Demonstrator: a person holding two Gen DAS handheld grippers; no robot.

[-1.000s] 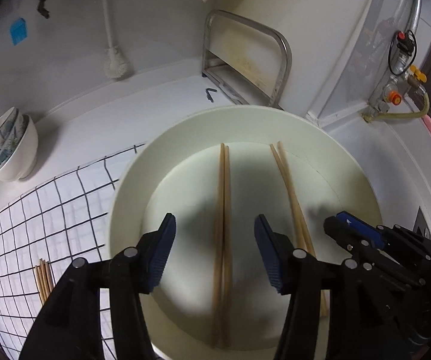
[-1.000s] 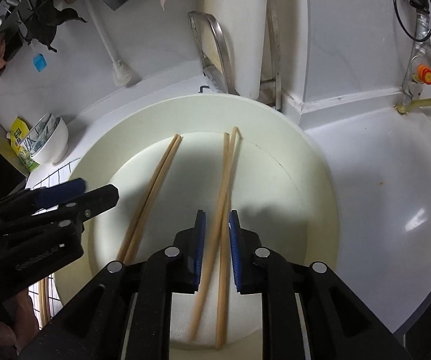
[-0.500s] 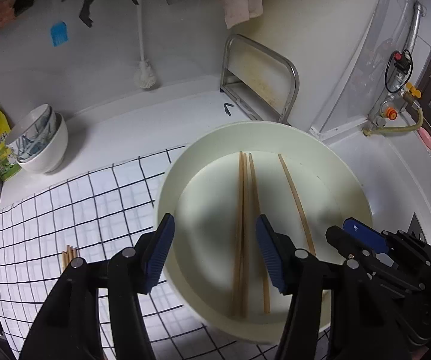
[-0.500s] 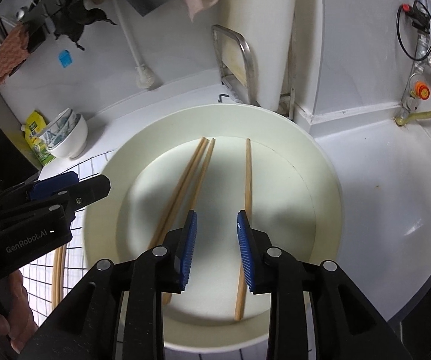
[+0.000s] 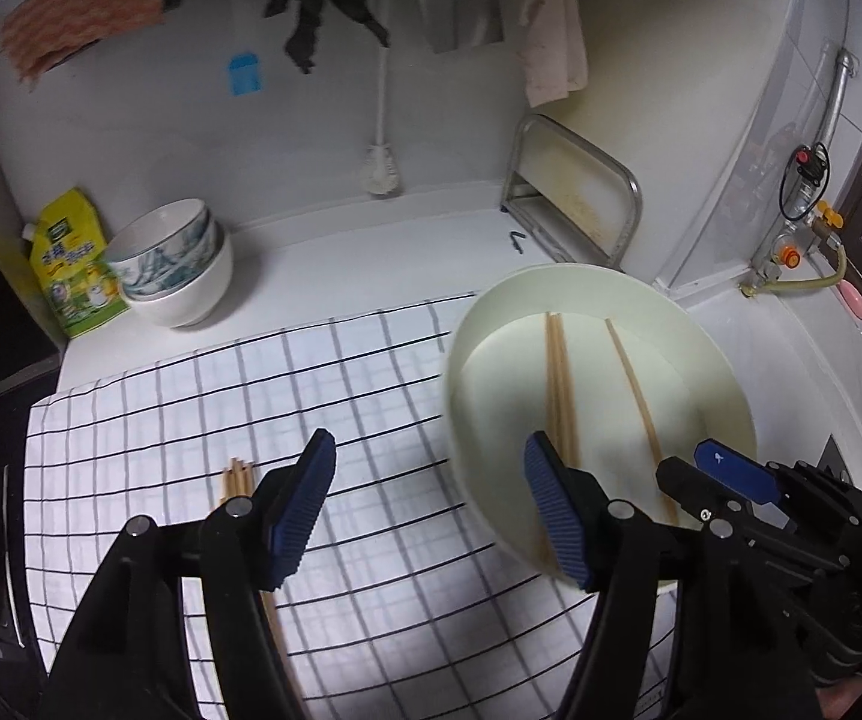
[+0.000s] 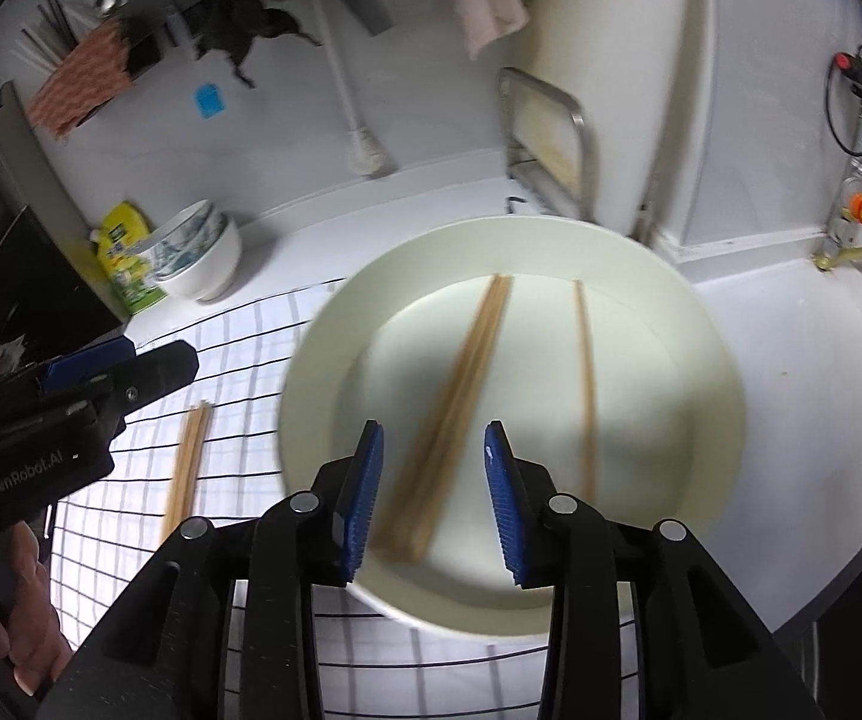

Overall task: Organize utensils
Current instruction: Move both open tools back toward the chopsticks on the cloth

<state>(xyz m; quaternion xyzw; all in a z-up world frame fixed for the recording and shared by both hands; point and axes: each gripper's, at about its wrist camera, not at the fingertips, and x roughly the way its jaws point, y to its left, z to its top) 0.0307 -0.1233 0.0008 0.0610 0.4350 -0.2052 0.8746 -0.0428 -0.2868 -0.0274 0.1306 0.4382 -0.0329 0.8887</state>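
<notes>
Chopsticks (image 6: 449, 408) lie loose in the basin (image 6: 713, 360), maybe three; both grippers, left (image 5: 425, 510) and right (image 6: 431, 498), have just been opening, empty. Next: grab one, carry to the cloth (image 5: 191, 396) pile.

Light: bright on the white counter (image 5: 371, 240), coming from above; the corners are black.
Shadows: a dark patch lies inside the basin (image 6: 701, 372), on its left half; soft ones sit under the stacked bowls (image 5: 179, 276).
Blur: the chopsticks in the basin (image 6: 455, 408) look smeared in the right view; the basin's near rim is fuzzy in both.
Bending: the checked cloth (image 5: 191, 396) lines curve near the edges.
Glare: none strong.
</notes>
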